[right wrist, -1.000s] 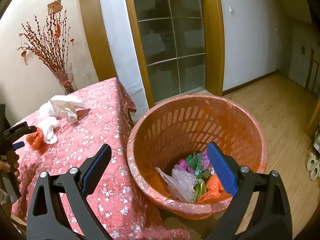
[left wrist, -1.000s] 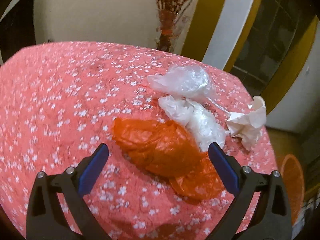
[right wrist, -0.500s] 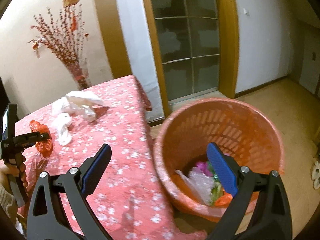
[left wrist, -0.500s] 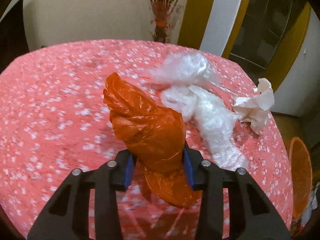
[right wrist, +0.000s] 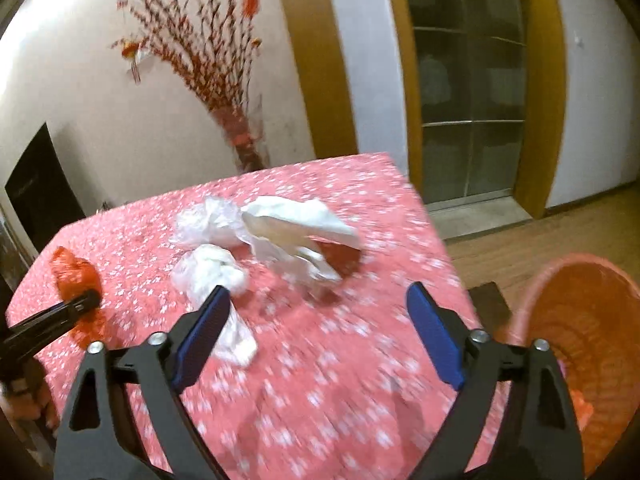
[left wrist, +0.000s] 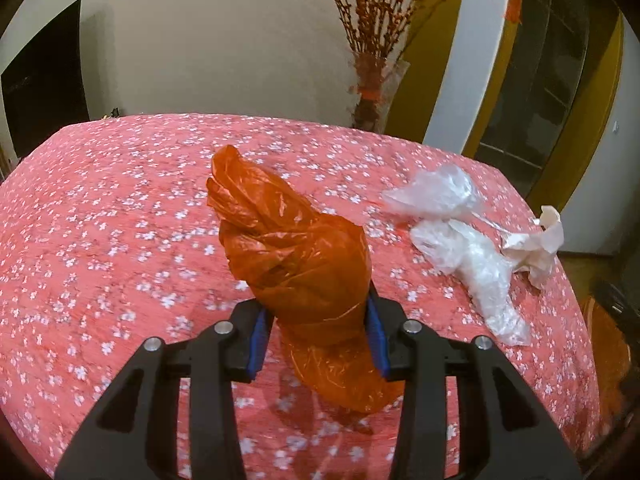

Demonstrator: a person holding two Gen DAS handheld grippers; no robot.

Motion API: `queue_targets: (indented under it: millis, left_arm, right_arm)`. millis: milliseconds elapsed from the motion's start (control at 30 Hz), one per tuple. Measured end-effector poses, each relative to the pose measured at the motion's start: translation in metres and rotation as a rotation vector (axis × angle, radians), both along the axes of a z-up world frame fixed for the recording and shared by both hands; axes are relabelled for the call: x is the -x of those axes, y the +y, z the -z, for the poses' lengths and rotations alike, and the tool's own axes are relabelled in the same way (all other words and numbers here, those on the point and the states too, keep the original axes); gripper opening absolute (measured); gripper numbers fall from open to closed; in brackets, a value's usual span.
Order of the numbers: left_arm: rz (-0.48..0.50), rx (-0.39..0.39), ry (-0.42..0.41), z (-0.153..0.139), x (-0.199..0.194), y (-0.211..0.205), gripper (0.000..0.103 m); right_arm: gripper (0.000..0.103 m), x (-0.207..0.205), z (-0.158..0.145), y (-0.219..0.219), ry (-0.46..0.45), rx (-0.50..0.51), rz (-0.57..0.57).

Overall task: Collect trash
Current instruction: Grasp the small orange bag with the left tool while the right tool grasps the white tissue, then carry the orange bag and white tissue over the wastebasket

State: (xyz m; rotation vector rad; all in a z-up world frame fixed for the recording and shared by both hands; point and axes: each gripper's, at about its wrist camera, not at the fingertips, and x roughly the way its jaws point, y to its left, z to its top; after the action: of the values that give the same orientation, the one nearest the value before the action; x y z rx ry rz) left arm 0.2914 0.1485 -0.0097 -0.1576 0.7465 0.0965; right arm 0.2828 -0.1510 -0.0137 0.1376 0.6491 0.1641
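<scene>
No text, label, brand, number or sign is showing legibly in either view; any marks that may be hanging among the blurred branches at 11 o'clock are remaining unreadable.

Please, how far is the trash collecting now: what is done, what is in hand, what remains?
Done: nothing certain; the orange basket stands beside the table, its contents hardly visible.
In hand: the left gripper is shut on the orange plastic bag.
Left: the clear plastic bags and crumpled white paper lie on the tablecloth; the right gripper is open, empty, closing slightly.
</scene>
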Motion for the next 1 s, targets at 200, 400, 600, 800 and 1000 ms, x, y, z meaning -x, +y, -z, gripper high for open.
queue_targets:
  millis: [200,400,600,800,1000]
  left_arm:
    - [-0.004,0.021,-0.009,0.0,-0.004,0.013,0.041]
    - [0.002,0.032,-0.002,0.005,-0.01,0.014,0.041]
    - [0.01,0.034,0.002,0.006,-0.013,0.011,0.041]
    - [0.035,0.033,-0.005,0.0,-0.009,-0.002,0.042]
    - [0.079,0.033,-0.02,-0.009,0.0,-0.026,0.042]
  right_arm:
    - [0.081,-0.041,0.015,0.021,0.04,0.043,0.007]
    - [0.046,-0.065,0.034,0.025,0.134,0.041,0.005]
    - [0.028,-0.061,0.029,0.021,0.104,0.042,-0.015]
    - [0.027,-0.034,0.019,0.006,0.072,0.009,-0.026]
    - [0.027,0.001,0.0,-0.02,0.023,-0.023,-0.015]
